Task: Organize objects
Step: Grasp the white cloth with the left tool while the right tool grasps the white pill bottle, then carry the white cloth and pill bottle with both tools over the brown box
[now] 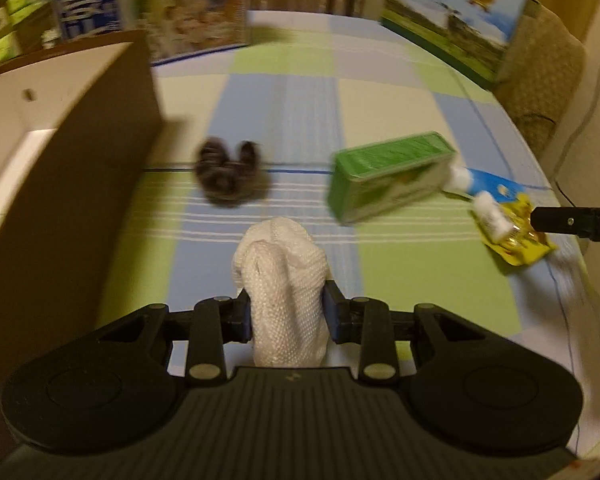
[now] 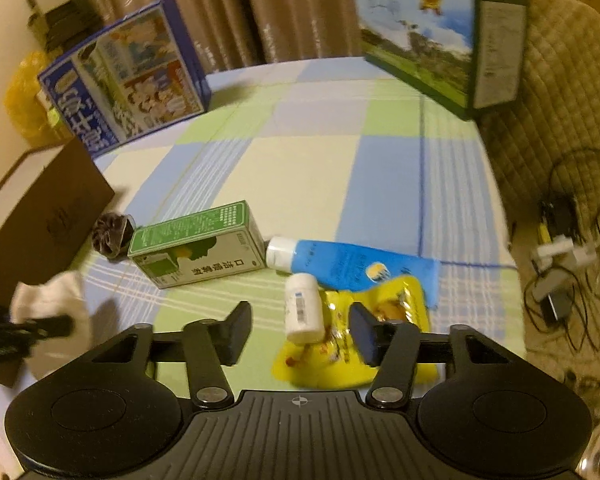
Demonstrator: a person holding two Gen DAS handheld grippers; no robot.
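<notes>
The left gripper (image 1: 288, 316) is clamped on a rolled white cloth (image 1: 282, 280), both blue pads pressed into its sides low in the left wrist view, with the roll's rounded end poking out past the fingertips. The brown box (image 1: 72, 160) fills the left of that frame, its pale inner wall showing at the upper left, and it looks like the likely home for the loose things — a judgement, since the task only says to organize. To do the step well, carry the cloth level over the box rim before loosening the grip, so the soft roll doesn't unfurl across the checked tablecloth (image 1: 300, 92). The right gripper (image 2: 300, 330) stands apart with nothing pinched; a small white bottle (image 2: 303, 307) lies on its side between the jaws, resting on a yellow packet (image 2: 396, 300) at lower centre of the right wrist view (whether a pad already brushes it is hard to tell). Centre the jaws on the bottle's body, not the crinkly packet beneath, and close squarely or it may roll. Just above lie a blue tube (image 2: 352, 260), a green carton (image 2: 198, 244) touching its cap, and a dark scrunchie (image 2: 112, 236) near the box — well clear of either hand.
</notes>
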